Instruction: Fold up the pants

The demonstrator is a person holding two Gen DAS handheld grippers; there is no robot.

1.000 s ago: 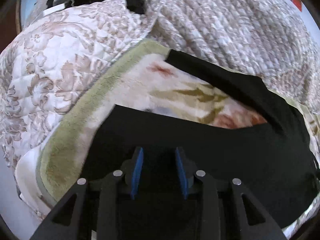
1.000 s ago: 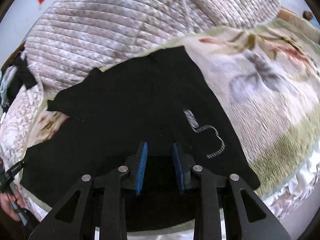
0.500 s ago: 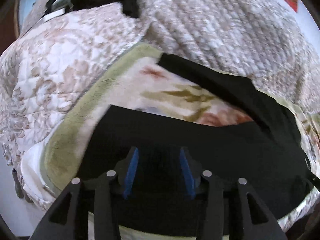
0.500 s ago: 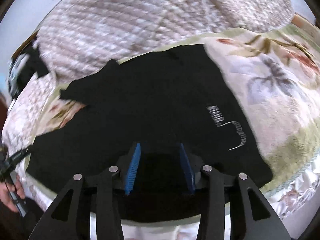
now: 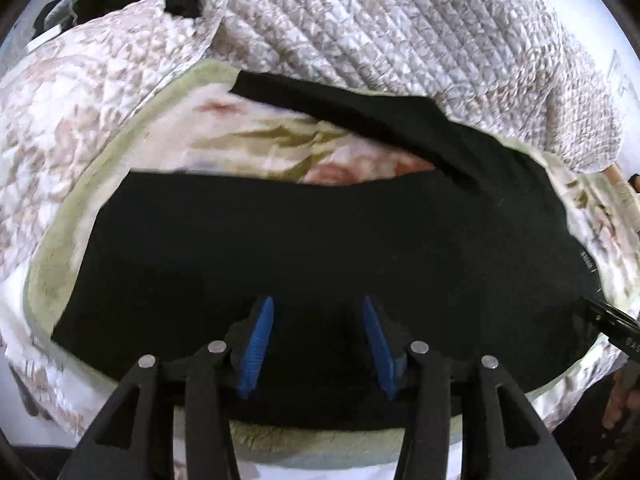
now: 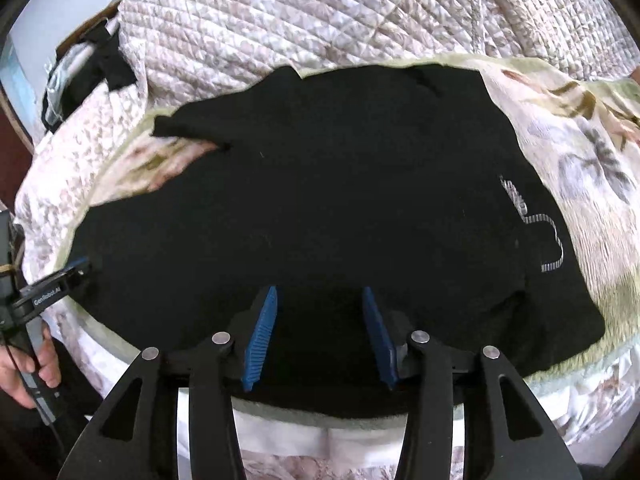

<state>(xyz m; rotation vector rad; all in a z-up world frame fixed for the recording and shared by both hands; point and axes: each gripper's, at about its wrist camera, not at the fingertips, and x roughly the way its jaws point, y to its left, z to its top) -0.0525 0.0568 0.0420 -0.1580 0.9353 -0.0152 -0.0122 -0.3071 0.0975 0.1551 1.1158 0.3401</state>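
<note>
Folding these pants well now calls, I judge, for taking the near edge of the cloth with both tools at the same moment and carrying it over evenly, so the legs lie one upon the other without a twist.

Left wrist view: the left gripper (image 5: 316, 340) hangs over the black pants (image 5: 320, 240), which fill the middle and lower part of the frame. Its blue ribbed pads (image 5: 256, 344) stand apart with only flat cloth beneath them, nothing pinched. One leg runs as a narrow dark band toward the upper middle, parted from the nearer leg by a wedge of floral blanket (image 5: 280, 136), plush and green-edged. A quilted bedspread (image 5: 400, 32), stitched in diamonds, fills the top. At the right edge the other tool's tip shows.

Right wrist view: the right gripper (image 6: 318, 336) sits low centre, its jaws opening, with the pants (image 6: 320, 200) under them but not clamped. The fabric looks soft, matt and limp, so it will sag where unsupported. A white stitched mark (image 6: 536, 228) sits at middle right. At the left edge a hand (image 6: 24, 364) holds the left gripper (image 6: 60, 280).
</note>
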